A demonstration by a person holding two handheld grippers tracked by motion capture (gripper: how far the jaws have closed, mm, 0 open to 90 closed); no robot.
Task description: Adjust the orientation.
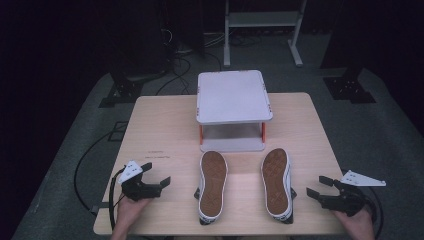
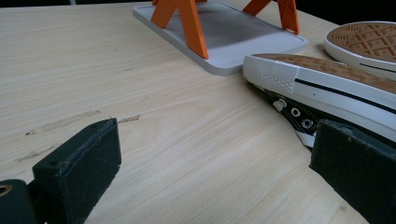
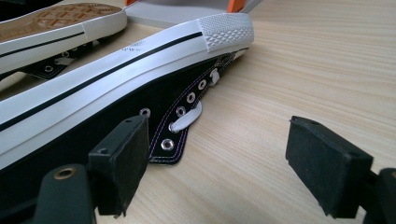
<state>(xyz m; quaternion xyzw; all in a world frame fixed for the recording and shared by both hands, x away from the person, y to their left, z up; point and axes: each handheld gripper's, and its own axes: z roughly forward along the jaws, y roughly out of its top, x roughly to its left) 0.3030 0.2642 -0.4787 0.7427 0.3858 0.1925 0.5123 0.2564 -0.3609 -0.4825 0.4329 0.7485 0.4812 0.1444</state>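
Resting low at the near left of the table (image 1: 150, 125), left gripper (image 1: 159, 176) with jaws spread and empty, aiming toward the left shoe (image 1: 212, 182) just beside it. Mirroring at the near right, right gripper (image 1: 316, 186), jaws likewise gaping with nothing between, pointing at the right shoe (image 1: 276, 181). Lying sole-up, side by side and apart, both sneakers, probably waiting to be turned over. Standing just beyond their toes, a small white two-tier rack (image 1: 234, 95) on orange legs, likely the destination.
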